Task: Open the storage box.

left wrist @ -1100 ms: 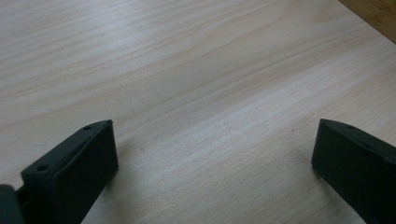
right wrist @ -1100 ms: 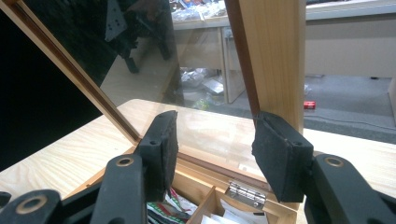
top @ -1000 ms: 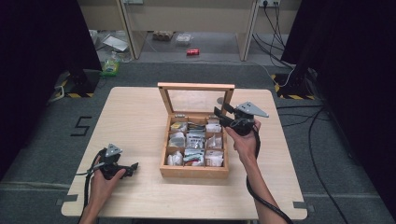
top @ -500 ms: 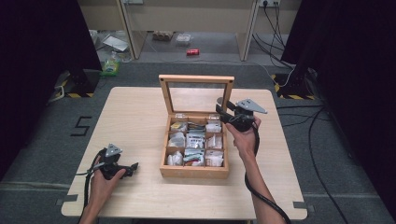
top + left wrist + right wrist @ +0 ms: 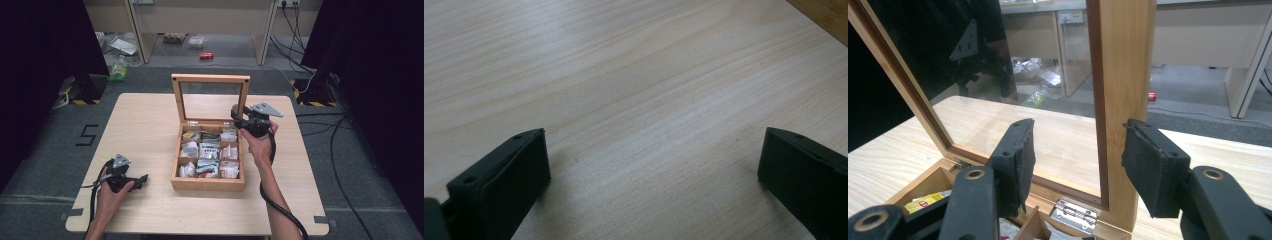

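The wooden box (image 5: 208, 159) sits mid-surface (image 5: 150, 125), its glass lid (image 5: 1120, 100) upright. The right tool (image 5: 1078, 155) straddles the lid's side rail, jaws apart, not yet pinching, likely to steady it. Left of the box, the left tool (image 5: 651, 165) rests idle, jaws spread.

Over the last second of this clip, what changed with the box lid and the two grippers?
The lid of the wooden box swung further up, from leaning over the compartments to standing about upright. The right gripper rose and moved back with it; its fingers straddle the lid's right frame bar with gaps on both sides. The left gripper stayed open on the table, and the box did not shift.
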`<state>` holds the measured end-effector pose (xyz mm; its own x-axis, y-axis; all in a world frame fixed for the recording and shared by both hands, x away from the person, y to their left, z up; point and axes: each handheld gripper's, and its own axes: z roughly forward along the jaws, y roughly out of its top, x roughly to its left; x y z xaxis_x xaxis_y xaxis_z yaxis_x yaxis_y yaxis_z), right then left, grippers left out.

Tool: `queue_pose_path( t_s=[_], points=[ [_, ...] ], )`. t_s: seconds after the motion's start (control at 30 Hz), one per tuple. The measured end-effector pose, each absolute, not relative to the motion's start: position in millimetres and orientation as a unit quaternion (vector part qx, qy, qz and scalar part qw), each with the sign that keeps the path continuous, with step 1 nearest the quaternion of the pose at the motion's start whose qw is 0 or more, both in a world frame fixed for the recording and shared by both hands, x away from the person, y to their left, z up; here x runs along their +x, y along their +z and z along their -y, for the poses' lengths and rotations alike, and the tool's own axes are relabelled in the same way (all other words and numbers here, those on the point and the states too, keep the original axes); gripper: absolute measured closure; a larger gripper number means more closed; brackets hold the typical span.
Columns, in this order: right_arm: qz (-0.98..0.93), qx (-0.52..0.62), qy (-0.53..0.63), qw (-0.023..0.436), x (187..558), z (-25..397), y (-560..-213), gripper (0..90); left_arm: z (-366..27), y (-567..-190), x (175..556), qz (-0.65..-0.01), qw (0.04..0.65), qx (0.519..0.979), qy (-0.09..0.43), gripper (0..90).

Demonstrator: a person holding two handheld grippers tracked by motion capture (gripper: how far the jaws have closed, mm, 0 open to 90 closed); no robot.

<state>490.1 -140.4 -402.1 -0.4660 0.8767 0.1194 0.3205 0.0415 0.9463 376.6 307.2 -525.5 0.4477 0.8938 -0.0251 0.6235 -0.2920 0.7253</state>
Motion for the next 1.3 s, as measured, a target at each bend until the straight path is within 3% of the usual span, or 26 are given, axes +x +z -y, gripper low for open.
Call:
queue_pose_path(
  t_s=[0.57,1.0,1.3],
  points=[
    [-0.680,0.454,0.518,0.250,488,142,-408,46.0,-307,-526,377,-0.487,0.342,0.779,0.198,0.0],
    [-0.706,0.440,0.518,0.197,470,144,-412,44.6,-307,-526,377,-0.487,0.342,0.779,0.198,0.0],
    [-0.723,0.438,0.500,0.189,457,144,-417,45.4,-307,-526,377,-0.487,0.342,0.779,0.198,0.0]
  ],
)
